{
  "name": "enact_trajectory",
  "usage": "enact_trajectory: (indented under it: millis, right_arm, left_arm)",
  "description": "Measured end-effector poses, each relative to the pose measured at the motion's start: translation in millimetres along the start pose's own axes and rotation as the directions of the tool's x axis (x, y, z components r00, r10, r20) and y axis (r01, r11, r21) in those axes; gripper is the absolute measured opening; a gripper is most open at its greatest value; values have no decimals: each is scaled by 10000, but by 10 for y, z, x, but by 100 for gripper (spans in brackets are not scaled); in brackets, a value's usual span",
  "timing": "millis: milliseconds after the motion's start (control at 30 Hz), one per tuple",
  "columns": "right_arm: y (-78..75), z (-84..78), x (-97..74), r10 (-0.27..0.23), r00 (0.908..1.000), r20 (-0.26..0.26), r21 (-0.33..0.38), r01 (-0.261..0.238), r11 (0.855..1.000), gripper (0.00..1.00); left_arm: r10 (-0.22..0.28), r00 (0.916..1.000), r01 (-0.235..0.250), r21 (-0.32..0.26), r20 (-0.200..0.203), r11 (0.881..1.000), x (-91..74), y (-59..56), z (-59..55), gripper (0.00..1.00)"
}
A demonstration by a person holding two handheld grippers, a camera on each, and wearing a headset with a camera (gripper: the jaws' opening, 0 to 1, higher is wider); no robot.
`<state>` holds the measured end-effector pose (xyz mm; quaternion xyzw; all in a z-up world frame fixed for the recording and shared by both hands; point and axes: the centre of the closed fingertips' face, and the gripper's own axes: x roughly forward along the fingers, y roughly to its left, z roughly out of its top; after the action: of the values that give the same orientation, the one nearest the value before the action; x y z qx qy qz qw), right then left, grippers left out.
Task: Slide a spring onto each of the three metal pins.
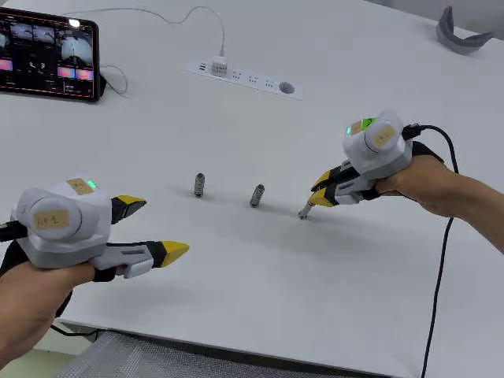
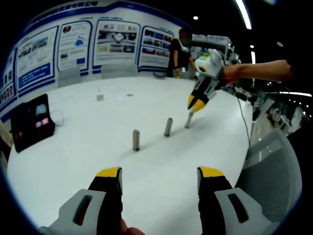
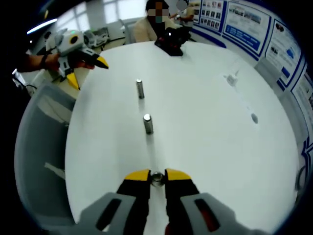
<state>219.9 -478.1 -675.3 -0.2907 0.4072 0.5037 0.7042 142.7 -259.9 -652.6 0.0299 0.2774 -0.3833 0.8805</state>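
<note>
Right tongs pinch the third pin; left tongs gape empty.

No wording can be read anywhere. The small tan paper stickers on the white plastic housing of the left gripper, lower left in the head view, carry faint marks too blurred to make out. So do those on the right gripper at right. In the left gripper view, the blue-and-white wall posters and the blue lettering along the top edge are too small to read. The black tablet's screen, upper left in the head view, shows no legible characters.
</note>
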Motion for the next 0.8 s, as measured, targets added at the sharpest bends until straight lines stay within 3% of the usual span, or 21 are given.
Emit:
enact_trajectory:
  millis: [800]
  right_arm:
    - [-3,-166,348,215,9992,-342,80,-212,9997,13]
  left_arm:
    - [136,9999,-136,8,-3,9999,-39,59,15,63]
